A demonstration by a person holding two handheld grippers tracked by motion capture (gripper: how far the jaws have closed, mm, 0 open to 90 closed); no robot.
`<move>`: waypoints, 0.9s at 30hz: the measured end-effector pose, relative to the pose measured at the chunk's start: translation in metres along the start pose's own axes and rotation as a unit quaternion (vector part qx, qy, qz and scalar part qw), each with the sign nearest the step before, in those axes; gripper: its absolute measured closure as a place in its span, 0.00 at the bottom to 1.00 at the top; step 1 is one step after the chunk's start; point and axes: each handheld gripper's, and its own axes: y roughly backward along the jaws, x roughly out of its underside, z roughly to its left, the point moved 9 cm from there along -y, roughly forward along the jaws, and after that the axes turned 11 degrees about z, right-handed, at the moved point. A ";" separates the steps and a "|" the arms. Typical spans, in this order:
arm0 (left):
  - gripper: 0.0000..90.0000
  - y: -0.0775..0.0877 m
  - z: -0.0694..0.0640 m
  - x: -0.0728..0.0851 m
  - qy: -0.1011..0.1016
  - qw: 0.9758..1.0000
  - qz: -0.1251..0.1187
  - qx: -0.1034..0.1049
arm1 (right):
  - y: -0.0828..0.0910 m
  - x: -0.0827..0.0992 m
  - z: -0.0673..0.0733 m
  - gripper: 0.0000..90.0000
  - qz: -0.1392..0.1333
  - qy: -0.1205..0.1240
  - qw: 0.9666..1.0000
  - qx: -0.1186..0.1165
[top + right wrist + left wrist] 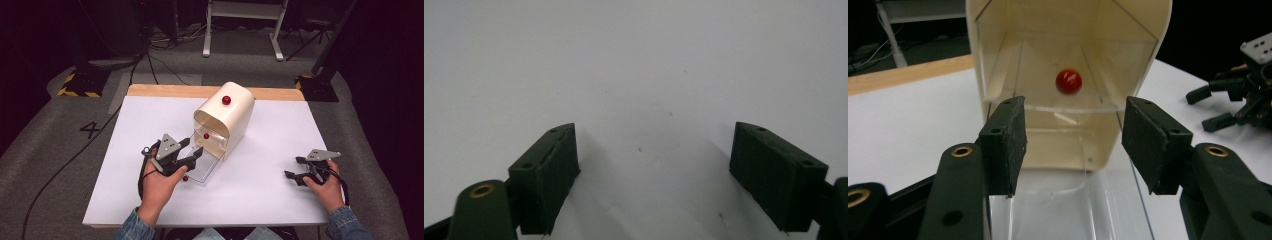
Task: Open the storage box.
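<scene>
High view puts your left gripper just at the front of the cream box, above the clear drawer that stands pulled out from its lower opening onto the white table. Its jaws are spread, with nothing between the pads. Left gripper view confirms it: the two black pads stand apart on either side of the drawer's clear walls without pressing on them, and you look straight into the box, where a red knob sits on an inner clear panel. Another small red knob shows at the drawer's front edge, by your left hand.

Your right gripper rests well apart on the table, jaws spread and empty; right gripper view looks down on bare table between the pads.

It looks as if the drawer is already out and you have let go of it. Whichever comes next, reaching for the inner knob or pushing the drawer home, you would need to line up square with the opening and close only once the pads flank the knob.
</scene>
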 end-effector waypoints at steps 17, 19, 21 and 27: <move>0.72 -0.032 0.007 -0.012 -0.001 1.000 -0.024 -0.019 | 0.000 0.000 0.000 0.22 0.000 0.001 1.000 0.001; 0.72 -0.035 0.007 -0.012 -0.007 0.999 -0.026 -0.026 | 0.000 0.000 0.000 0.22 0.001 0.000 1.000 0.000; 0.73 -0.036 0.006 -0.012 -0.004 0.999 -0.023 -0.028 | 0.000 0.000 0.000 0.22 0.001 0.001 1.000 0.000; 0.82 -0.036 0.003 -0.012 -0.021 0.999 -0.019 -0.043 | 0.000 0.000 0.000 0.22 0.001 0.001 1.000 0.000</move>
